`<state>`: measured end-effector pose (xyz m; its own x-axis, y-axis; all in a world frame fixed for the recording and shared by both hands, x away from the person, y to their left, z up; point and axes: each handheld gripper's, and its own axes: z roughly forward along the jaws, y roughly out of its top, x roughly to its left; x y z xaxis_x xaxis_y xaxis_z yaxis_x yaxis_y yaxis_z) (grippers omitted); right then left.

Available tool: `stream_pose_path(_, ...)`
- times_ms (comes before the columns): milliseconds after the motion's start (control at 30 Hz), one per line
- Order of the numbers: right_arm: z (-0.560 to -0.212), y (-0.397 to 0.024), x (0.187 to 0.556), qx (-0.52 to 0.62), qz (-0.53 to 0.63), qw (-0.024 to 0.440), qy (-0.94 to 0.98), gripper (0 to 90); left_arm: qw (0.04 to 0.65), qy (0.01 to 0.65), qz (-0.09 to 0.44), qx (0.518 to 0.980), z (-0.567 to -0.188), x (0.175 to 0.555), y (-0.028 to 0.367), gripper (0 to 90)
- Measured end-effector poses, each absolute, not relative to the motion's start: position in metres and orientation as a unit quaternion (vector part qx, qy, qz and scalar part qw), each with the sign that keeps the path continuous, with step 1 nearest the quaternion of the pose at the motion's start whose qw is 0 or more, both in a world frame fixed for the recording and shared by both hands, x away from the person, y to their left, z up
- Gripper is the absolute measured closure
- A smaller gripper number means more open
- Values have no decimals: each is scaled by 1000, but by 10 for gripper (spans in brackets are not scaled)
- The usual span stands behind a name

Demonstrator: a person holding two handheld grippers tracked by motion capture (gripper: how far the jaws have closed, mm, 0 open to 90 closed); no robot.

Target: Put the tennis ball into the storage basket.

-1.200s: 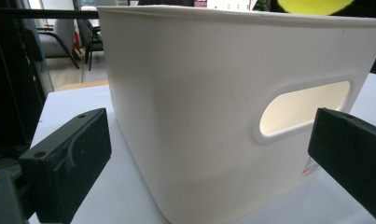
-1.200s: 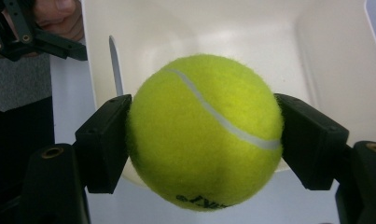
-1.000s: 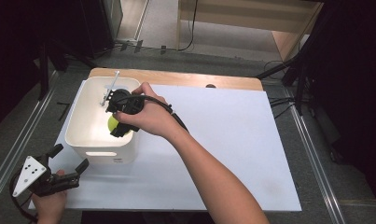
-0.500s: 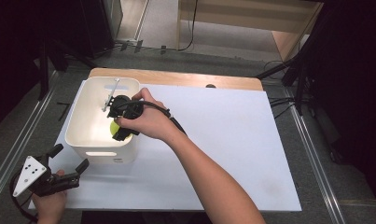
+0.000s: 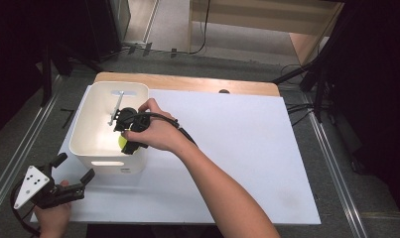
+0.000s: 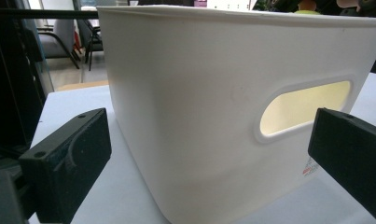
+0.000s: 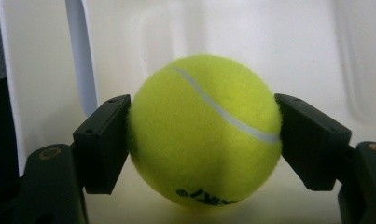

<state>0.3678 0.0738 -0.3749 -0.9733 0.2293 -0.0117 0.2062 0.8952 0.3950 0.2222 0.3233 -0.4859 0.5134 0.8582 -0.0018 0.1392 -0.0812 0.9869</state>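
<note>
1. We have our right gripper (image 5: 129, 133) reaching down into the white bin (image 5: 83, 144) on the left part of the table (image 5: 247, 148).
2. Between its jaws sits the yellow tennis ball (image 7: 204, 130); both pads touch the ball's sides in the right gripper view, and the jaws have just been opening a little with the ball between them.
3. The ball (image 5: 122, 142) lies low inside the bin, near its front wall, with the bin's pale floor right beneath it.
4. Our left gripper (image 5: 63, 186) rests by the table's front left corner, just before the bin, with its jaws spread wide and nothing between them.
5. In the left gripper view the bin's wall (image 6: 199, 93) with its oval handle slot (image 6: 304, 107) stands close ahead.
</note>
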Motion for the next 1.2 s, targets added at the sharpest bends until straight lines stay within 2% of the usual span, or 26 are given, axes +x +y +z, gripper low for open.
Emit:
stream_pose_path(200,-367,69,366,119,217,36,968,155,563,376,319,664,-486,222,323,0)
stream_pose_path(267,-364,66,366,122,220,41,967,109,563,376,320,663,-486,222,323,0)
stream_pose_path(600,-349,44,362,149,253,55,954,85,562,377,320,663,-486,222,323,0)
stream_pose_path(700,-349,38,361,150,255,55,954,18,562,376,320,664,-486,222,322,0)
stream_pose_path(1200,-356,1,355,176,274,63,944,2,560,373,321,666,-486,223,322,0)
